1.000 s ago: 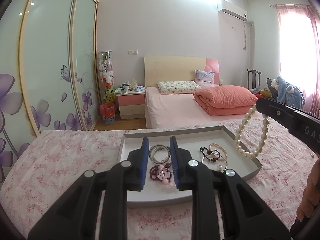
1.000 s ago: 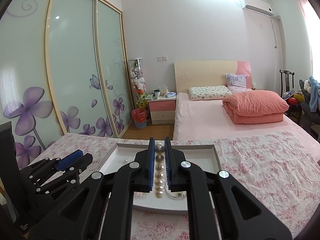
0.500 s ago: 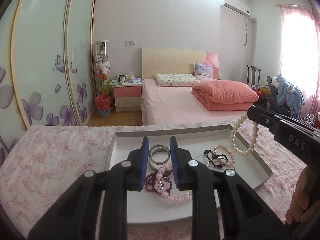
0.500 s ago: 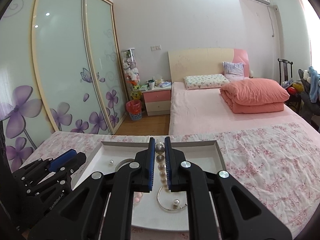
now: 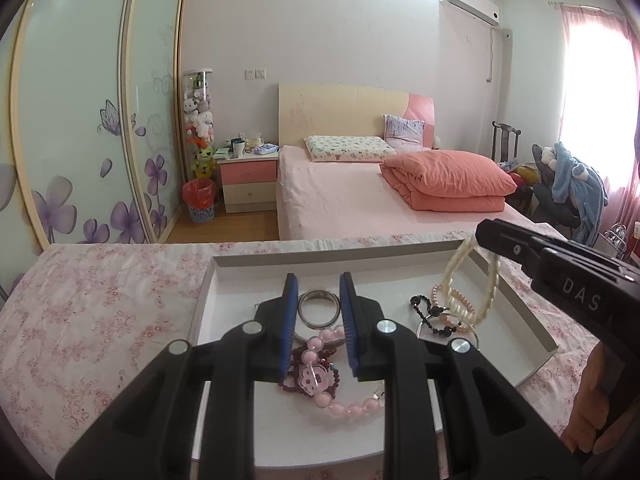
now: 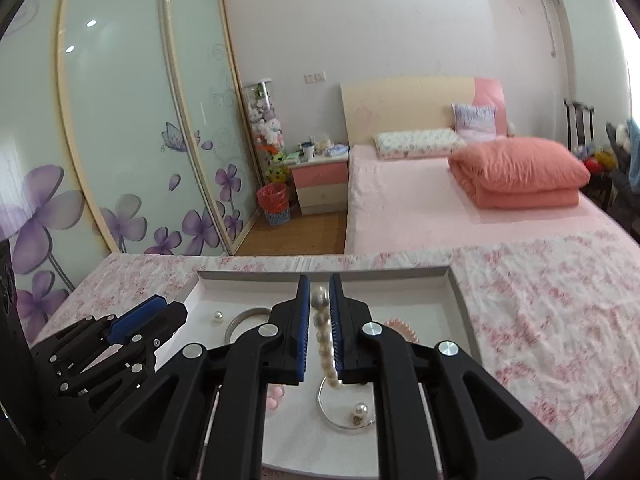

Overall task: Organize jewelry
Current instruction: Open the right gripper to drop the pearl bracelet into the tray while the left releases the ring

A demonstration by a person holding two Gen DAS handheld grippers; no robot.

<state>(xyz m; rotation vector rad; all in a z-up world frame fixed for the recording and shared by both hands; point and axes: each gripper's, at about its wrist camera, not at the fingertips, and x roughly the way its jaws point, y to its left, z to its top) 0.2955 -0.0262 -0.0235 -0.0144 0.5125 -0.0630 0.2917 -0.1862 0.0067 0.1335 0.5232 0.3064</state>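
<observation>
Low in the centre of the left wrist view, the left gripper (image 5: 318,300) hung over a shallow grey tray (image 5: 532,316) with its blue-padded fingers spread and holding nothing. Between them lay a smooth silver bangle (image 5: 319,307), and nearer the camera a dark red bead bracelet (image 5: 298,380) tangled with a string of glossy pink beads (image 5: 344,410) and a clear flower charm.

At right in that view the right gripper (image 5: 486,236) came in from the side, and only from here could the whole pearl necklace (image 5: 466,280) be seen: it hung as a loop from the tips, its lower end resting on the tray floor beside a black bead bracelet (image 5: 430,316) and a small pink pearl bracelet (image 5: 456,294). A hand (image 5: 596,412) showed at the lower right edge.

The right wrist view showed the grip itself. The right gripper (image 6: 319,300) had its ribbed blue fingers pinching the pearl necklace (image 6: 325,344), a single line of round cream pearls running between the pads. Below them lay a thin silver hoop (image 6: 328,410) with a pearl on it. A loose pearl (image 6: 217,316) sat at centre left, near the left gripper (image 6: 160,312) seen side-on. The tray's (image 6: 460,292) right wall stood against a pink flowered cloth (image 6: 540,320), wrinkled, which covered the worktop.
</observation>
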